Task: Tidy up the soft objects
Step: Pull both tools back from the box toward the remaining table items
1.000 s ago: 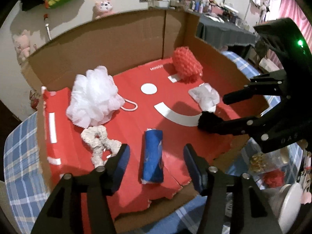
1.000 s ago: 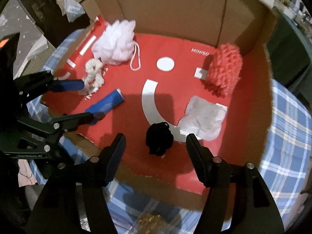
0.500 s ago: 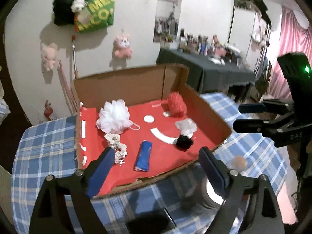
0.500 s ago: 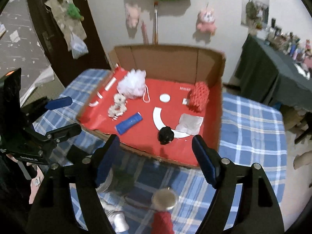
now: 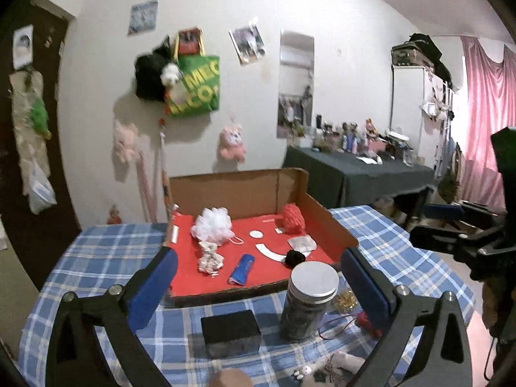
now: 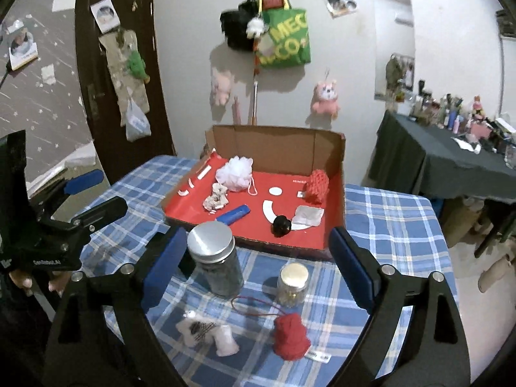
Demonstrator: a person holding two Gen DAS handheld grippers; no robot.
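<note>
Right wrist view: I am logging six soft items lying spaced apart in the red-lined box (image 6: 335, 174) at the far surface, the black pompom (image 6: 281, 225) nearest. Left claw (image 5: 258, 285) and right claw (image 6: 256, 259) have just been opening; both are spreading wide, holding nothing, touching nothing.

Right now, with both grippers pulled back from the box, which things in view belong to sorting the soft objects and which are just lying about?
Part of the job:
- cardboard box
- white bath pouf
- red pouf
- black scrunchie
- white scrunchie
- blue roll
- grey cloth
- red knitted piece
- small plush

Lying about:
- tall jar
- small jar
- black block
</note>
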